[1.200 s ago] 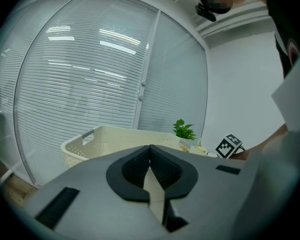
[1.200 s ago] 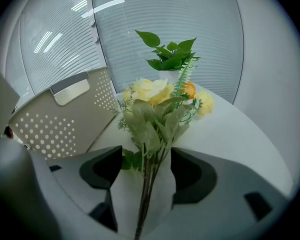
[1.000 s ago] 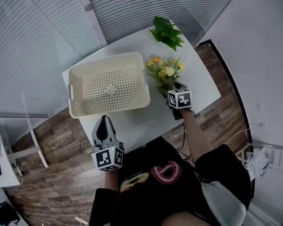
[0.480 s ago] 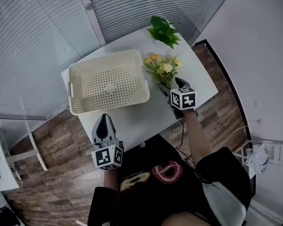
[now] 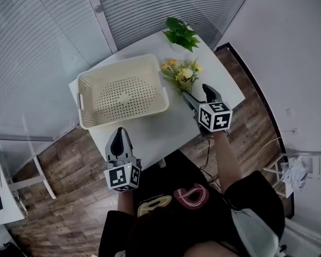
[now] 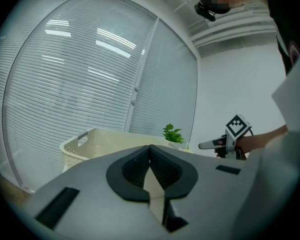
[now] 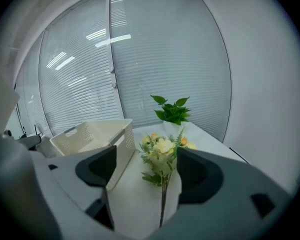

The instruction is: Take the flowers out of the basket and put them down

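The bunch of yellow and white flowers [image 5: 181, 73] lies on the white table [image 5: 150, 130], to the right of the cream perforated basket [image 5: 123, 92], which holds nothing. My right gripper [image 5: 197, 93] hovers above the stem end, open; its jaws have just been opening and nothing is gripped. In the right gripper view the flowers [image 7: 162, 149] rest on the tabletop beyond my right gripper [image 7: 145, 166], apart from the pads. My left gripper [image 5: 119, 135] is shut with nothing in it, held off the table's near edge. In its own view my left gripper [image 6: 150, 151] points over the basket [image 6: 105, 139].
A green potted plant [image 5: 181, 33] stands at the table's far corner, just behind the flowers. Slatted window blinds [image 5: 53, 31] run along the far side. Wooden floor [image 5: 69, 197] lies around the table. The right gripper [image 6: 225, 140] shows in the left gripper view.
My right gripper has risen off the flower stems and drawn back toward me, leaving the bunch on the table. The left gripper has barely moved.
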Demonstrator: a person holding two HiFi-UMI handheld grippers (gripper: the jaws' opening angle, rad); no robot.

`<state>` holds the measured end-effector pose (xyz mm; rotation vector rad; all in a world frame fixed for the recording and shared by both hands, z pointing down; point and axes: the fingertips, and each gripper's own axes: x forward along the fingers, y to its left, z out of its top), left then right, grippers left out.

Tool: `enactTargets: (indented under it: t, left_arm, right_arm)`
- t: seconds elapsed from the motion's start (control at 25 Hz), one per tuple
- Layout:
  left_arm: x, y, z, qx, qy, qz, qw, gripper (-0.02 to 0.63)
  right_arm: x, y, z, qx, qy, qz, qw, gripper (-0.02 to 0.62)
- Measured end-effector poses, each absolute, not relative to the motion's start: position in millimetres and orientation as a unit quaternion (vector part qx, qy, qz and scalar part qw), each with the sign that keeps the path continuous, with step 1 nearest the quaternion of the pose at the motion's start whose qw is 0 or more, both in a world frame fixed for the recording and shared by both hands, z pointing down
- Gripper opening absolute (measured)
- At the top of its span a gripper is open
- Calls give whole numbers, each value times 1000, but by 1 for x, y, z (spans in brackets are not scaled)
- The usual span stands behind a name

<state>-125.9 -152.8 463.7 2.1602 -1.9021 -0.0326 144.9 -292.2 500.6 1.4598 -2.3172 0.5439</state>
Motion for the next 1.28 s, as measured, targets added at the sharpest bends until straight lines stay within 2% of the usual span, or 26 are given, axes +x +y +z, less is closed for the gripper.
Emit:
enactTargets:
  t: [0.76,1.04,1.08,1.2,1.28]
  left_arm:
    - [-94,-138,452,796,-593,-16,119,17]
    - [-84,-130,450,811,-572,-20,122,17]
    - [-83,-129,450,812,-570,-21,122,17]
    - [-82,-125,451,815,-566,-24,126,17]
    - [-82,-123,450,815,-564,-27,128,17]
  right_arm:
    - [117,-206,468,495,-844,159,129,362]
    - [96,-176,457,486,-856,158,82,356]
    - [94,-173,455,485,-857,157,72,350]
    - [90,-164,450,489,-857,152,52,263]
    - [86,-159,450,489,-858,150,49,230]
